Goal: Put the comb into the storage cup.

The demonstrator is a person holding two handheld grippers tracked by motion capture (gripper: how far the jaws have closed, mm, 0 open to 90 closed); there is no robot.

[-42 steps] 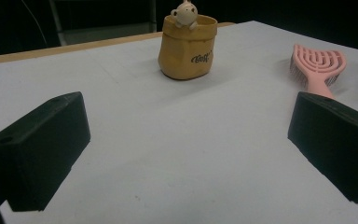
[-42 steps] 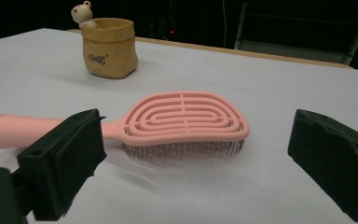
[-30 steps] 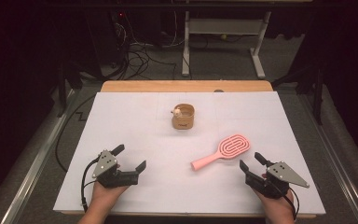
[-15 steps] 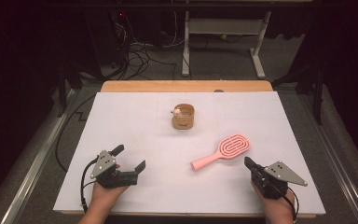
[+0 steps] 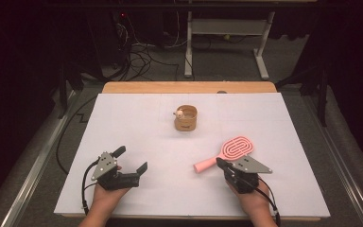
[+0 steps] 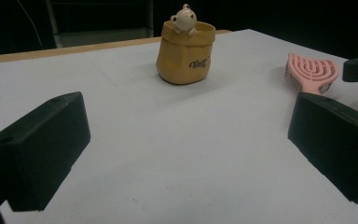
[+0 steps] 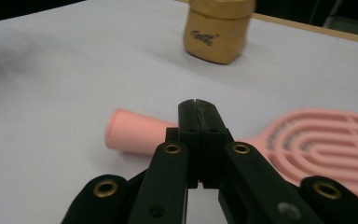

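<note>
Two tools over a white surface [image 5: 283, 189], one at each near corner. Left tool [image 5: 133, 160] at the near left, held in a hand, jaws spread wide apart with nothing between them; in the left gripper view, bare surface between the two black jaws. Right tool [image 5: 221, 164] at the near right, jaws pressed flat together with nothing between them, having just clenched; tip just beside the handle of the pink brush [image 5: 227, 153], close over it in the right gripper view [image 7: 196, 108], contact not clear.

Pink brush lying flat on the surface, right of centre and nearer than the pot. Long axis on a diagonal: handle end pointing near and left, oval slotted head pointing far and right. In the right gripper view, rounded handle end [image 7: 126, 132] to the left of the closed jaws and slotted head to their right, handle passing behind the jaw tips. In the left gripper view, brush head [image 6: 311, 72] at the far right, bristles facing down.

Tan pot [image 5: 185, 119] upright near the middle of the surface, farther off than the brush and well apart from it, with a small pale figure [image 6: 184, 18] perched on its rim.
</note>
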